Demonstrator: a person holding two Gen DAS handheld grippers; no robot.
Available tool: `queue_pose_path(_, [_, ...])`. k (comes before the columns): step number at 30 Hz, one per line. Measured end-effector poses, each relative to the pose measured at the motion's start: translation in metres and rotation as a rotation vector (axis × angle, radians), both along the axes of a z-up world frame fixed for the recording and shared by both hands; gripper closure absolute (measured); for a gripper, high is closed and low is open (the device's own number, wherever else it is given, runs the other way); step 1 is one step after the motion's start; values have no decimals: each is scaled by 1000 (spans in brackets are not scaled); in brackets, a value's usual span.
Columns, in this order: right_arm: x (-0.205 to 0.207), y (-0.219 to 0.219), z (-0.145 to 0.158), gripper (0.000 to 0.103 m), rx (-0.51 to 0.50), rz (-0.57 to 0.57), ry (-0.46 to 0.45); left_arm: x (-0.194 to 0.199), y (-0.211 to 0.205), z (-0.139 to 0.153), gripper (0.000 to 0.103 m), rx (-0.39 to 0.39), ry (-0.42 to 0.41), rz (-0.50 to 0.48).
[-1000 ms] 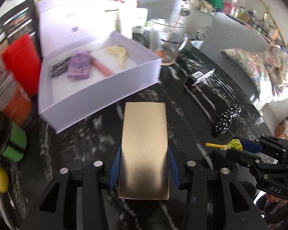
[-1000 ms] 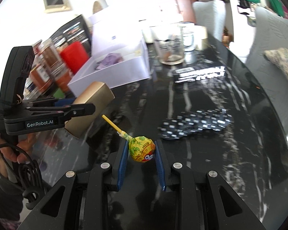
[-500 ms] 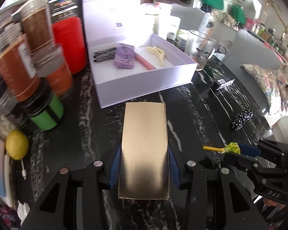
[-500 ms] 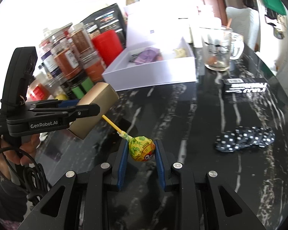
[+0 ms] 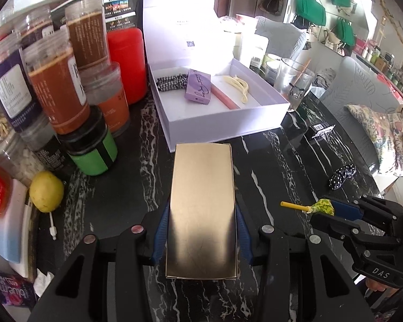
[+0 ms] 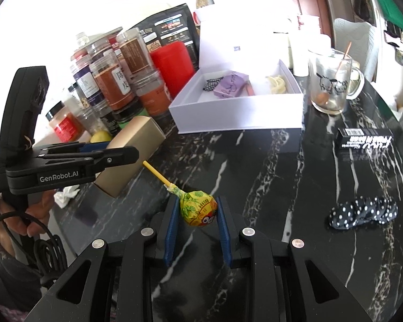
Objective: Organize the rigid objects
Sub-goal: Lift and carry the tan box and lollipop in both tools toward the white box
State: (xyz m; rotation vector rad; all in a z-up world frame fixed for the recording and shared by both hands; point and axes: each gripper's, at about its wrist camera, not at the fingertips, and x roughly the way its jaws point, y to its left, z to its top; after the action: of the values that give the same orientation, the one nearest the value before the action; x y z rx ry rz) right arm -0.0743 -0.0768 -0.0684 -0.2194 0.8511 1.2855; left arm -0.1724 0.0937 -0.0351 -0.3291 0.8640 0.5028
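Note:
My left gripper (image 5: 202, 212) is shut on a gold rectangular box (image 5: 202, 209), held above the black marble table just short of the open white box (image 5: 228, 126). The gold box also shows in the right wrist view (image 6: 131, 150), with the left gripper (image 6: 115, 158) clamped on it. My right gripper (image 6: 198, 214) is shut on a lollipop in a yellow-green wrapper (image 6: 197, 208), stick pointing left. It shows in the left wrist view (image 5: 320, 206) at the lower right. The white box (image 6: 239, 118) holds a purple pack (image 5: 198, 90), a pink stick, a cream hair clip and a checked band.
Jars and a red canister (image 5: 126, 64) crowd the left, with a green-banded jar (image 5: 94, 150) and a lemon (image 5: 47, 194). A glass mug (image 6: 331, 86) stands right of the white box. A black carton (image 6: 365, 138) and a polka-dot scrunchie (image 6: 362, 213) lie on the right.
Both grippers have swung left and pulled back while still holding their objects. The white box now lies straight ahead of the gold box, and the jars have come into view.

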Motion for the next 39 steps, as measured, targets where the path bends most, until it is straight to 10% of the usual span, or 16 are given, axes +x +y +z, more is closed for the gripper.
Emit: queue_pose_path(39, [79,87,87,76,84,-3,-155,100,71,77,59,87,-87,-107])
